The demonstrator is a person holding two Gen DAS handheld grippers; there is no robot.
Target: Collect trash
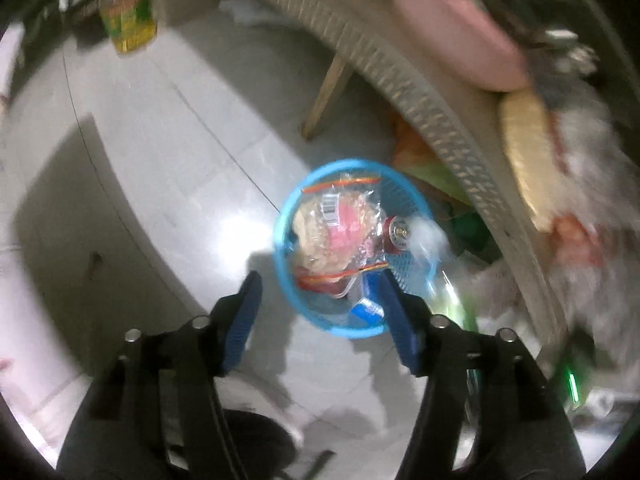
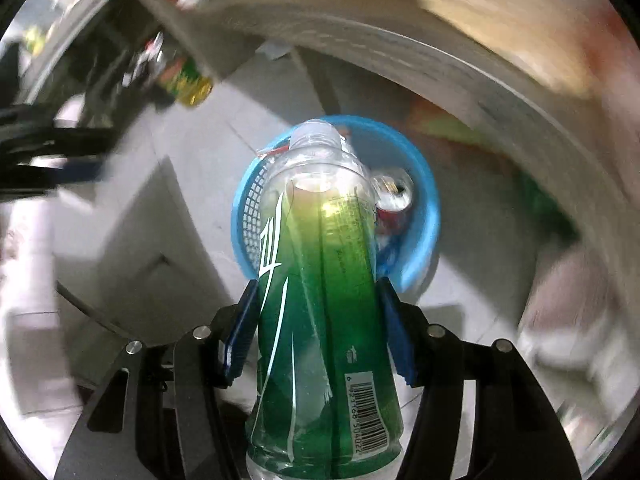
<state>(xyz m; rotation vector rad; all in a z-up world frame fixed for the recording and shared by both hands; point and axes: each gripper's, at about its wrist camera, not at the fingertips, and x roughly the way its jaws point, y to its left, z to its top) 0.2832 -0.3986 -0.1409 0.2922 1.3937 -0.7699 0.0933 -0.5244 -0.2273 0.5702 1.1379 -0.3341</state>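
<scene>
Green-labelled bottle is being pinched by the right hand-held gripper above the blue basket on the floor — best released centred, low — left hand-held gripper spread empty.

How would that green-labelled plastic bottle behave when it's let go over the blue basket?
The green-labelled plastic bottle looks empty, so probably light. Its thin clear wall likely dents under the right gripper. Being round, it may roll against the can in the blue basket.

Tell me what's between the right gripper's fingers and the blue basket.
Only the green-labelled plastic bottle, clamped in the right gripper, neck pointing over the blue basket; right wrist view.
</scene>
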